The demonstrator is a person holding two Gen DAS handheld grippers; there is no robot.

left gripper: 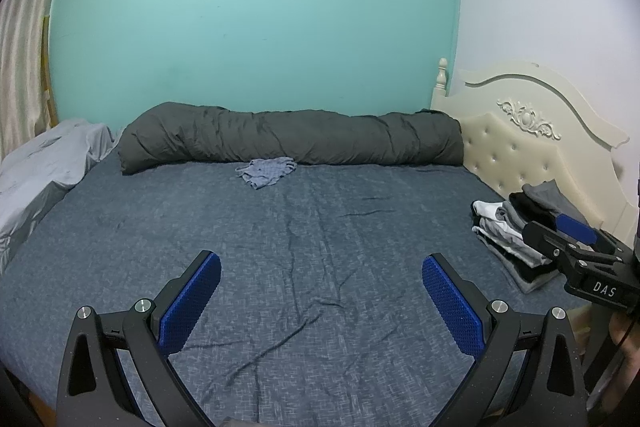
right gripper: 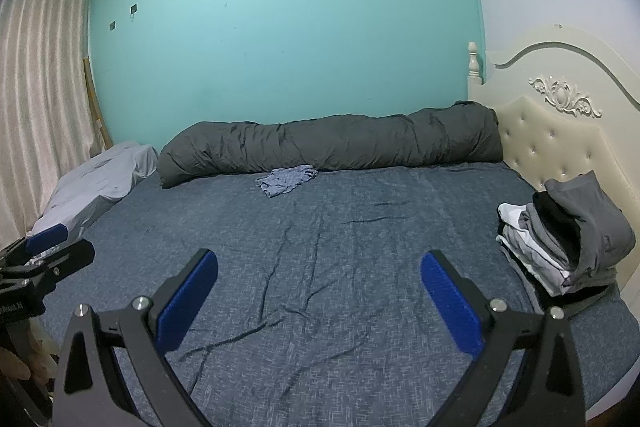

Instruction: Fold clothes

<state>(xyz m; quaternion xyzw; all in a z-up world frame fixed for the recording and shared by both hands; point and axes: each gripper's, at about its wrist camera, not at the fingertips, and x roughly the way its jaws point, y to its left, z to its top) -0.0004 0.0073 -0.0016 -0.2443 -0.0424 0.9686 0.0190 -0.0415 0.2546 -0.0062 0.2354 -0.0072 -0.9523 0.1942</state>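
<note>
**Both grippers spread and empty above the bed, one loose garment at the far side**

The left gripper (left gripper: pixel 321 291) hovers over the blue sheet (left gripper: pixel 280 247) with its blue-padded fingers (left gripper: pixel 190 307) wide apart, nothing between them. The right gripper (right gripper: pixel 319 291) is held the same way, spread and empty.

The left wrist view catches the right gripper from the side at its right edge, partly covering the stack of folded clothes (left gripper: pixel 504 231). The right wrist view shows that stack (right gripper: pixel 560 243) unobstructed, with a grey piece draped loosely on top, and it shows the left gripper at its own left edge. It also takes in far more of the striped curtain (right gripper: pixel 44 87).

Counted: two grippers, one stack, one loose garment, one rolled dark grey duvet (left gripper: pixel 292 137), one pale grey pillow (left gripper: pixel 44 163), one cream headboard (left gripper: pixel 532 147).

The loose garment (left gripper: pixel 266 171) is a small, crumpled, light blue-grey piece. It lies on the sheet just in front of the duvet, near its middle, well apart from both grippers and from the stack by the headboard.
</note>
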